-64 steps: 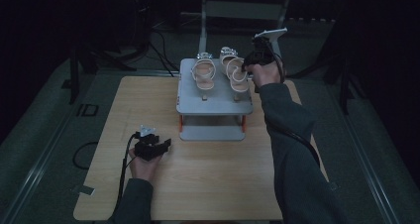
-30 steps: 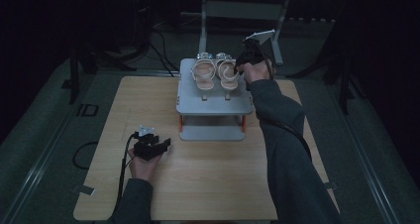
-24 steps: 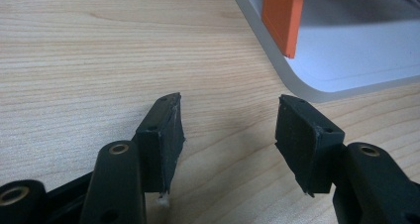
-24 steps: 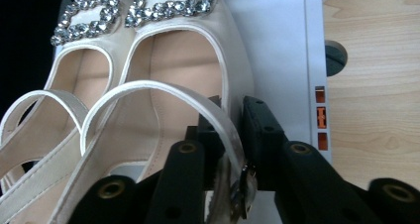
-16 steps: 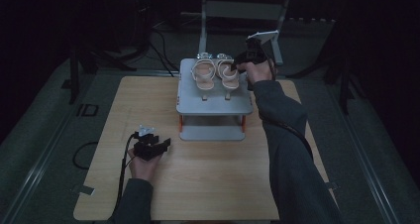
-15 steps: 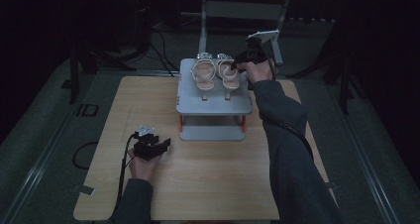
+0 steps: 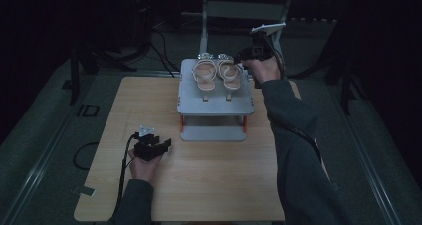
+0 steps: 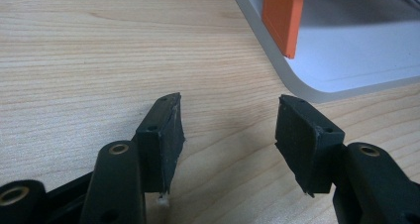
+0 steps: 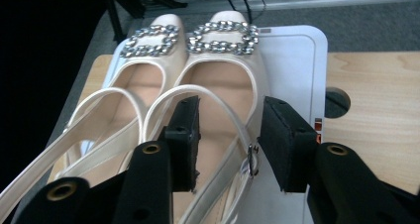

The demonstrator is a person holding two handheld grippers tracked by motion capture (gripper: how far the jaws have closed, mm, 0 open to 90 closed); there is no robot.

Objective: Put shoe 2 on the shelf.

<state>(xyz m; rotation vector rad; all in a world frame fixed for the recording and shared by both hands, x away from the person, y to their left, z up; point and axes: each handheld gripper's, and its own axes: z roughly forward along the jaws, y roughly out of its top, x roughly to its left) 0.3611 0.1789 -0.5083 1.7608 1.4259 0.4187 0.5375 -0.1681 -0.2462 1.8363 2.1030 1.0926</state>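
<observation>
Two cream slingback sandals with rhinestone buckles stand side by side on top of a grey two-tier rack: the left sandal and the right sandal. My right gripper hovers at the right sandal's far right. In the right gripper view its jaws have just been opening and stand apart over the right sandal, the heel strap between them, pads not pressing. My left gripper rests on the wooden table at the front left, open, with nothing between its fingers.
The rack has orange legs and a lower shelf close to the left gripper. A pale chair-like frame and cables lie beyond the table's far edge. Bare wood lies between the rack and the person.
The right gripper brought the right sandal in beside the left one, then let go, its jaws spreading as it lifted a little. The left gripper has not moved.
</observation>
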